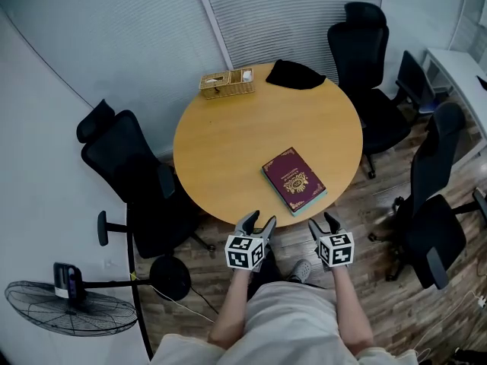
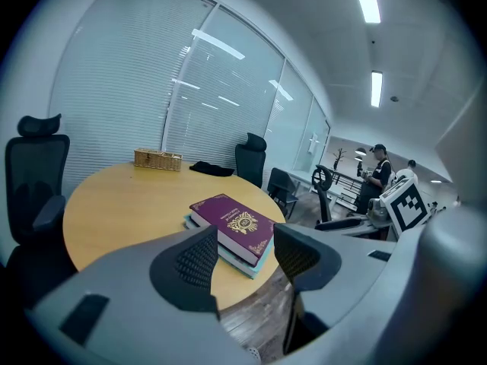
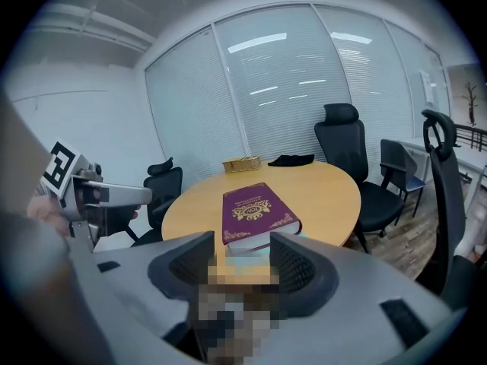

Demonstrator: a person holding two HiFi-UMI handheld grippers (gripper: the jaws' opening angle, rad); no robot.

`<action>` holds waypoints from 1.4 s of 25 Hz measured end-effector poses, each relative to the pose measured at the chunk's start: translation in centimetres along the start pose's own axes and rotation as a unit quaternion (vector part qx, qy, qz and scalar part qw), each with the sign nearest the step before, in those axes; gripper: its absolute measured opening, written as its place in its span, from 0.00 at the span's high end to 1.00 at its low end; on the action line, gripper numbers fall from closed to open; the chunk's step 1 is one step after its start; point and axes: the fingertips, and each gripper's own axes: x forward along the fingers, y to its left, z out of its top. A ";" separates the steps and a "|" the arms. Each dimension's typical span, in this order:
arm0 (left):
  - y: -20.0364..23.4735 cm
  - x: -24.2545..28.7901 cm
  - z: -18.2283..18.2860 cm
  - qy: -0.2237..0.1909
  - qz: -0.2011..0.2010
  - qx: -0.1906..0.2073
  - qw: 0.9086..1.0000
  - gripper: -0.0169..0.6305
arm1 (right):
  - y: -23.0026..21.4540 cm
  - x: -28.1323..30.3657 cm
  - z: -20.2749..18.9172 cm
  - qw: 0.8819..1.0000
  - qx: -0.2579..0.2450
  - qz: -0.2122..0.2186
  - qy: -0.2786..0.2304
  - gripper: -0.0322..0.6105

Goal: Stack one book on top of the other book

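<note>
Already the maroon book (image 1: 294, 179) lies flat on top of the teal book (image 1: 316, 201), of which only a thin edge shows at the near and right sides, so the two make one pile, a little turned against each other. The pile rests on the round wooden table (image 1: 228, 150), at its near right part, close to the edge where the person stands; I think this place was chosen because both hands reach it easily from there. The left gripper (image 1: 255, 219) hangs just off the near edge of the table, to the left of the pile, and its jaws stand apart with nothing between the pads; in its own view the books are seen only beyond the gap. The right gripper (image 1: 323, 223) is beside it, also off the near edge, jaws wide apart and holding nothing, pointing toward the pile. Both tools are clear of the books, not touching them, so in my judgement the stacking is done and nothing needs holding. At the far side of the table a wicker basket (image 1: 227, 84) and a black cloth (image 1: 295, 74) lie well apart from the books.
</note>
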 end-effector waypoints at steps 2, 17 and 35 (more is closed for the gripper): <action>-0.2 -0.2 0.0 0.001 0.000 0.004 1.000 0.59 | 0.0 -0.3 -0.1 1.000 0.001 -0.001 -0.002 0.59; -2.3 -0.7 -1.1 0.003 -0.003 0.029 1.000 0.59 | 1.0 -1.5 0.7 1.000 -0.007 0.007 -0.025 0.61; -2.7 -1.4 0.6 -0.037 0.012 0.027 0.999 0.82 | -0.1 -2.6 1.2 0.999 -0.003 -0.025 -0.041 0.81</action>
